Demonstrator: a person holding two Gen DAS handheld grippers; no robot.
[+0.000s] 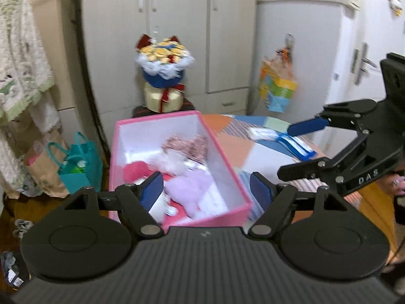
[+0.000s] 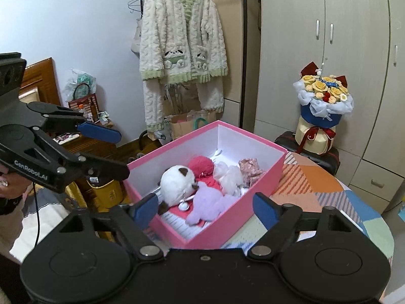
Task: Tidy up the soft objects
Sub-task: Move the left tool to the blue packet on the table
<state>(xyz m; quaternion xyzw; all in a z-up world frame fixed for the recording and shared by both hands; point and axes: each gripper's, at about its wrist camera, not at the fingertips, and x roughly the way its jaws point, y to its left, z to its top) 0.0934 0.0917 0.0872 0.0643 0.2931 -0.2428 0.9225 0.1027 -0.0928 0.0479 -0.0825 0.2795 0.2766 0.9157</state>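
A pink box [image 2: 243, 210] with a white inside stands on a round table with a patchwork cloth [image 2: 316, 179]. In it lie a white plush with brown ears [image 2: 174, 182], a red fuzzy ball [image 2: 201, 166], a lilac plush [image 2: 207, 202], a white fluffy piece [image 2: 230, 176] and a floral fabric piece [image 2: 249, 168]. My right gripper [image 2: 205, 210] hovers open in front of the box's near corner, nothing between its pads. My left gripper [image 1: 206, 190] is open over the pink box [image 1: 227, 174], also empty. Each gripper shows in the other's view: left gripper [image 2: 114, 152], right gripper [image 1: 291, 149].
A flower bouquet [image 2: 322, 96] stands on a dark suitcase [image 2: 331, 159] behind the table, before white wardrobes. A fluffy cardigan [image 2: 182, 40] hangs on the wall. Bags [image 1: 76, 167] sit on the floor left of the box. Blue-and-white packets [image 1: 296, 147] lie on the cloth.
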